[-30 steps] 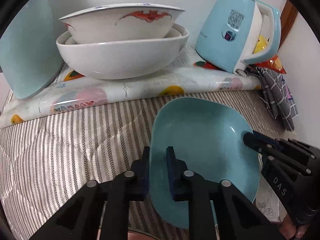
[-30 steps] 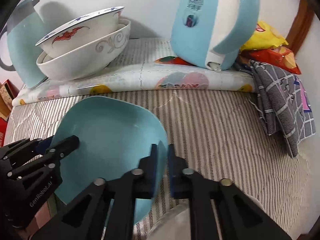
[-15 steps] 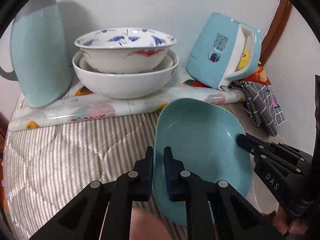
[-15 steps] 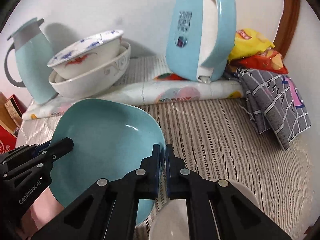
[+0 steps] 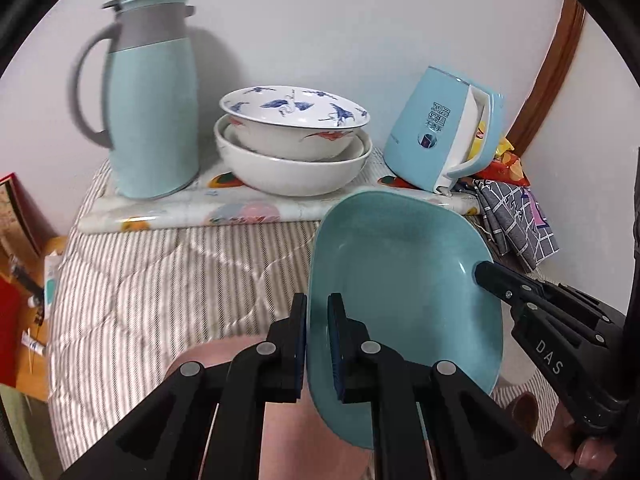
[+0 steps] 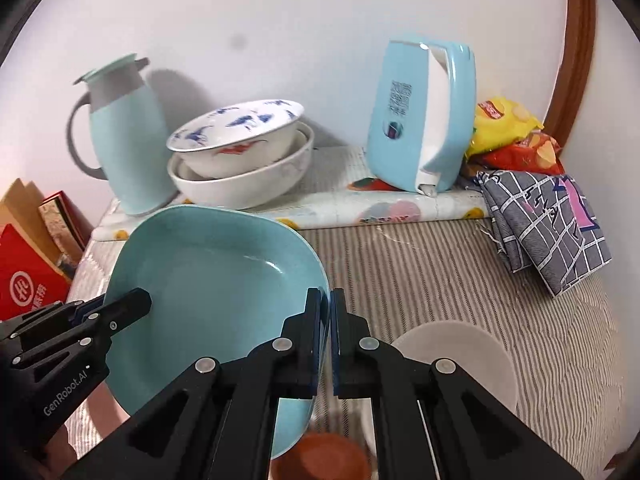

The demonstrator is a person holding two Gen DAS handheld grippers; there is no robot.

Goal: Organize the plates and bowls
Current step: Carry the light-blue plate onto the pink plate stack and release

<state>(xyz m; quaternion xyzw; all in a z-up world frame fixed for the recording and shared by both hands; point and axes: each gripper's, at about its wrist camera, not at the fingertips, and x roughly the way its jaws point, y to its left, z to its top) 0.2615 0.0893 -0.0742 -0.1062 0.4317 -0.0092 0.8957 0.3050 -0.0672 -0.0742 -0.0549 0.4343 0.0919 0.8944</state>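
A light blue squarish plate is held in the air between both grippers. My left gripper is shut on its left rim. My right gripper is shut on its right rim; it also shows at the right of the left wrist view. Two stacked bowls stand at the back on a folded patterned mat: a crane-painted bowl inside a larger white bowl. A white plate and a brown dish lie below the right gripper.
A blue thermos jug stands left of the bowls and a blue kettle right of them. Snack bags and a folded checked cloth lie at the far right. Red boxes stand at the left edge. The surface is striped fabric.
Both grippers have lifted the blue plate up and back from the bowls. The bowls, jug and kettle now look smaller and farther, and the white plate has come into view below.
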